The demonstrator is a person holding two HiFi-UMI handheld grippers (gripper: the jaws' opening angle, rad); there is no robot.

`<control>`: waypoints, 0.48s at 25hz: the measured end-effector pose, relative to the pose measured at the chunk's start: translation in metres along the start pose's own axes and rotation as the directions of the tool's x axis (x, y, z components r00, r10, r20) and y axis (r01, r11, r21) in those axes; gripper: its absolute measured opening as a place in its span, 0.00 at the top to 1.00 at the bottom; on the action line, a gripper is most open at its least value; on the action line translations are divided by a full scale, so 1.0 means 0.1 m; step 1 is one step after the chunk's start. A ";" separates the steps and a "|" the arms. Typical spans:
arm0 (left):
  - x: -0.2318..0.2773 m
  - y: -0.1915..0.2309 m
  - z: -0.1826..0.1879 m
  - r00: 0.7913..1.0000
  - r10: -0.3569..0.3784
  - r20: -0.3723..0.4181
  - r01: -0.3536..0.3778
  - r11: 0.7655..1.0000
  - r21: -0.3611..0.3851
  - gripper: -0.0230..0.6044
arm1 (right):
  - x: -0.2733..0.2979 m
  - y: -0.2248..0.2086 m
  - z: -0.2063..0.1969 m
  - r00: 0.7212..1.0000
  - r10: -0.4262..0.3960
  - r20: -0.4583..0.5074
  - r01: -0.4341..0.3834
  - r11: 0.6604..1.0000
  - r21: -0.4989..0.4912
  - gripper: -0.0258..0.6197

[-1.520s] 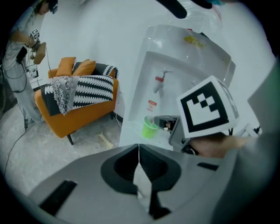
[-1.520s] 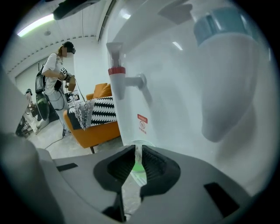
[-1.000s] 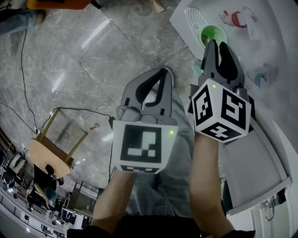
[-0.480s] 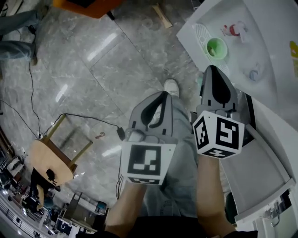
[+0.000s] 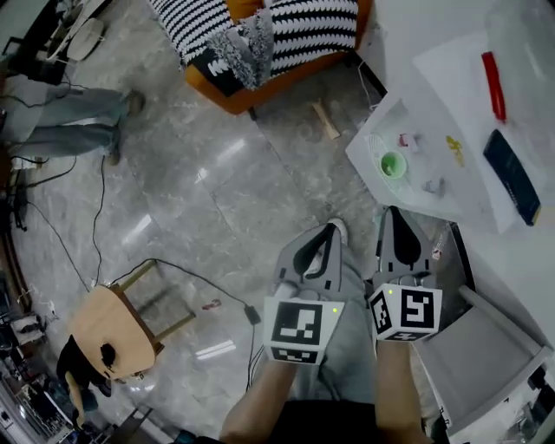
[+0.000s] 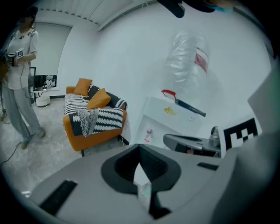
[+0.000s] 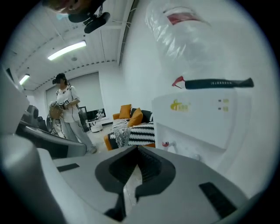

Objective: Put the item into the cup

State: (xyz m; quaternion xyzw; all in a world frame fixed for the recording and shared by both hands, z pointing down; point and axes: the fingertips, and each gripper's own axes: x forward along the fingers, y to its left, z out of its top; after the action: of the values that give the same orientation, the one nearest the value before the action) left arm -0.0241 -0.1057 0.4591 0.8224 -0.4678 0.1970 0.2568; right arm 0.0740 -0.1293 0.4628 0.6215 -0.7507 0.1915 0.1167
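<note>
Left hand-held gripper: lower middle of the head view. Its jaws are closed tip to tip, and its own view shows only a pale sliver in the slot behind the tips, too blurred to name.
Right hand-held gripper: just right of the left one, side by side with it. Its jaws are also closed, with only a strip of floor visible through the slot behind the tips.
Green cup: upright on the white desk at the upper right, near the desk's left corner and well above both grippers in the frame.
Small red-and-white item: on the desk just above and right of the cup, outside it and apart from both grippers.
Small grey item: on the desk to the lower right of the cup.
Other things on the desk: a yellow scrap, a dark blue flat object and a red-handled tool, all further right.
Grey tray: lower right corner.
Floor: grey marble, filling the middle and left.
Orange sofa: top centre, covered by a black-and-white striped blanket.
Wooden stool: lower left.
A person's legs: upper left.
</note>
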 end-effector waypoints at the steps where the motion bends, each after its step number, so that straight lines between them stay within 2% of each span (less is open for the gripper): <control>1: -0.09 -0.03 0.05 1.000 -0.003 0.004 0.003 1.000 0.004 0.94 | -0.08 0.05 0.07 1.000 0.011 0.001 -0.011 1.000 -0.004 0.94; 4: -0.30 -0.09 0.19 1.000 0.004 0.015 -0.004 1.000 -0.013 0.94 | -0.27 0.12 0.27 1.000 0.025 -0.004 -0.025 0.999 -0.020 0.94; 7: -0.47 -0.09 0.39 0.999 0.021 0.047 -0.019 0.999 -0.044 0.94 | -0.43 0.13 0.52 0.999 0.018 0.030 -0.017 1.000 -0.018 0.94; 12: -0.80 -0.34 0.82 0.995 -0.030 0.097 0.030 1.000 -0.004 0.94 | -0.86 0.28 0.92 0.997 0.062 0.053 -0.061 0.998 -0.016 0.94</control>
State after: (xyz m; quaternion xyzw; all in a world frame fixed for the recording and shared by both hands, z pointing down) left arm -0.0264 -0.0876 0.3409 0.8374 -0.4678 0.1517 0.2388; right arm 0.0693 -0.0884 0.3400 0.6020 -0.7737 0.1730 0.0953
